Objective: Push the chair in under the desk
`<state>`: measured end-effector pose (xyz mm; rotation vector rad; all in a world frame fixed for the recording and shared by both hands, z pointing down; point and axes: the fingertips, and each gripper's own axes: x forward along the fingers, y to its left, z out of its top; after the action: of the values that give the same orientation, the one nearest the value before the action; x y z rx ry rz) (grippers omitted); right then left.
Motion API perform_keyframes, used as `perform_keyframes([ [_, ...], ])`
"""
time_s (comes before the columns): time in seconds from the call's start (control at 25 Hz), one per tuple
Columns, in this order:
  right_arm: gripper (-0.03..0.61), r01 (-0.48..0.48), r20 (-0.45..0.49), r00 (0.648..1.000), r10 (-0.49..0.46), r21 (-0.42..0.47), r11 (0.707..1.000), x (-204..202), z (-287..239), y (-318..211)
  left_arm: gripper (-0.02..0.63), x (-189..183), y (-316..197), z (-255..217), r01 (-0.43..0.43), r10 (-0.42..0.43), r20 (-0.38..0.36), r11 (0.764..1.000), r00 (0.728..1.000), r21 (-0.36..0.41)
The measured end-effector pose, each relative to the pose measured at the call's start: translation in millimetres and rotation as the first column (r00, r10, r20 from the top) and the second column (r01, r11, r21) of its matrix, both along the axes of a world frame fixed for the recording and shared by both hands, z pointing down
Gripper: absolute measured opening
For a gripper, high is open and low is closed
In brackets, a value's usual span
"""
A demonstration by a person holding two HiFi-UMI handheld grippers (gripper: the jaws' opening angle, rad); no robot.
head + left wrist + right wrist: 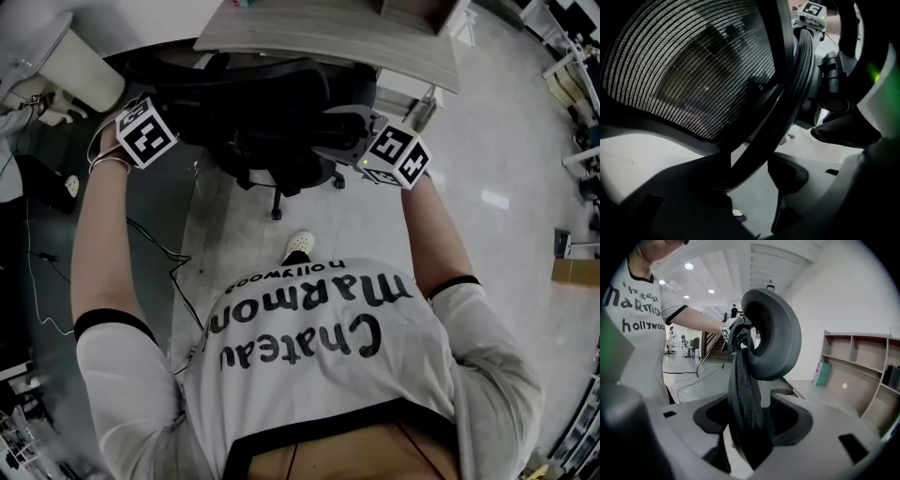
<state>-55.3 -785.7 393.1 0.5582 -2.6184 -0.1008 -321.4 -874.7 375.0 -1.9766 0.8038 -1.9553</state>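
The right hand-held gripper (751, 422) gripped the back edge of the chair (258, 103). The left hand-held gripper (747, 180) sat narrowly parted around the opposite rim, a gap showing at one jaw. Beyond, the chair stood partly under the worktop (328, 33).

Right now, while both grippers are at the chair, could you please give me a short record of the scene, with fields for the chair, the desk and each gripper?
chair: black mesh office chair, partly under the desk, backrest toward the person
desk: light wood top, beyond the chair
left gripper: jaws apart, backrest frame between them, a gap showing beside it
right gripper: closed on the backrest rim, below the headrest
shoe: white, on the floor behind the chair base
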Motion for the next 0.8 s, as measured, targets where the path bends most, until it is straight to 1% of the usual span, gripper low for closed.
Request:
perform_keyframes([
  [0.28, 0.255, -0.008, -0.011, 1.0, 0.008, 0.001, 1.0, 0, 2, -2, 0.245, 0, -1, 2, -0.005, 0.005, -0.005, 1.0, 1.0, 0.008],
  [0.48, 0.255, -0.018, -0.031, 0.999, 0.018, 0.004, 1.0, 2, 6, -3, 0.245, 1, -1, 3, -0.018, 0.018, 0.006, 0.999, 1.0, 0.03],
  [0.64, 0.255, -0.027, -0.042, 0.999, 0.026, -0.007, 1.0, 2, 8, -5, 0.245, 0, -1, 2, -0.028, 0.028, 0.005, 0.997, 1.0, 0.068],
  [0.8, 0.262, -0.053, -0.048, 0.997, 0.052, -0.018, 0.998, 3, 11, -6, 0.245, 0, -5, 3, -0.052, 0.045, 0.057, 0.989, 0.997, 0.137],
])
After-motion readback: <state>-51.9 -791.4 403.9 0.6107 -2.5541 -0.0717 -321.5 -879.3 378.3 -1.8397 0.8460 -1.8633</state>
